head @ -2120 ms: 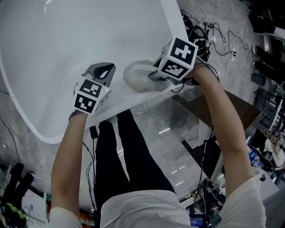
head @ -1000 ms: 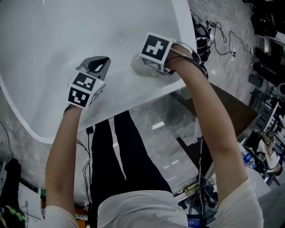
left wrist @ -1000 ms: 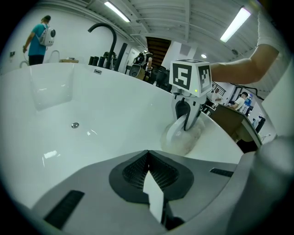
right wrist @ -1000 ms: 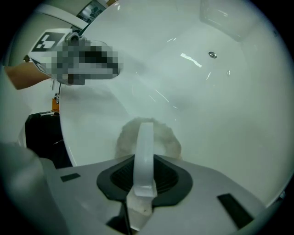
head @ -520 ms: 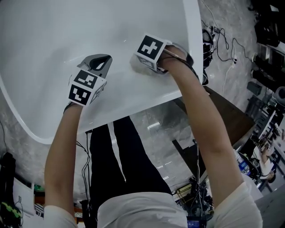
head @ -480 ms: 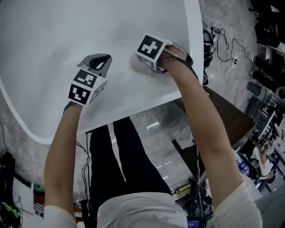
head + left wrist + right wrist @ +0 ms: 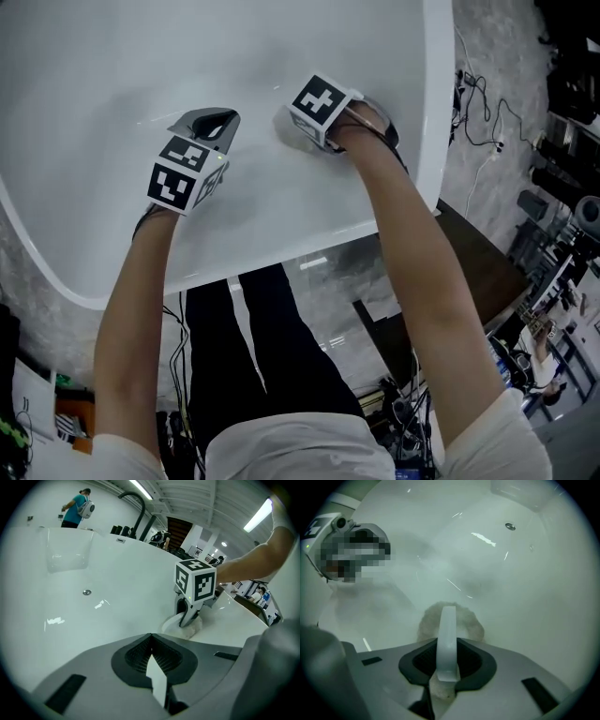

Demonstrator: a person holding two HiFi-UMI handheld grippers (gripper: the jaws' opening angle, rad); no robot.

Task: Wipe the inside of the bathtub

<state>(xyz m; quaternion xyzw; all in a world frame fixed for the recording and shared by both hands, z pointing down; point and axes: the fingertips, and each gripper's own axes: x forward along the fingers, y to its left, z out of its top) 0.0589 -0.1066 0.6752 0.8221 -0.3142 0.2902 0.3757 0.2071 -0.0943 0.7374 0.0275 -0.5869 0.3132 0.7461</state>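
Observation:
The white bathtub (image 7: pixel 112 56) fills the upper head view, and both grippers are inside it. My right gripper (image 7: pixel 302 129) is shut on a pale, fluffy cloth (image 7: pixel 471 625) and presses it against the tub's inner wall just below the near rim. In the left gripper view the cloth (image 7: pixel 192 626) lies bunched under the right gripper (image 7: pixel 187 618). My left gripper (image 7: pixel 208 127) hovers a short way left of the cloth; its jaws (image 7: pixel 152 656) are shut with nothing between them.
A round drain (image 7: pixel 86 592) sits on the tub floor, also visible as a drain (image 7: pixel 510 526) far ahead of the cloth. A dark curved faucet (image 7: pixel 133 498) rises beyond the far rim. Cables (image 7: pixel 478 94) and a brown board (image 7: pixel 487 272) lie on the floor at right.
My right gripper has carried the cloth off the near rim and down onto the inner wall, nearer the left gripper. The left gripper has barely shifted.

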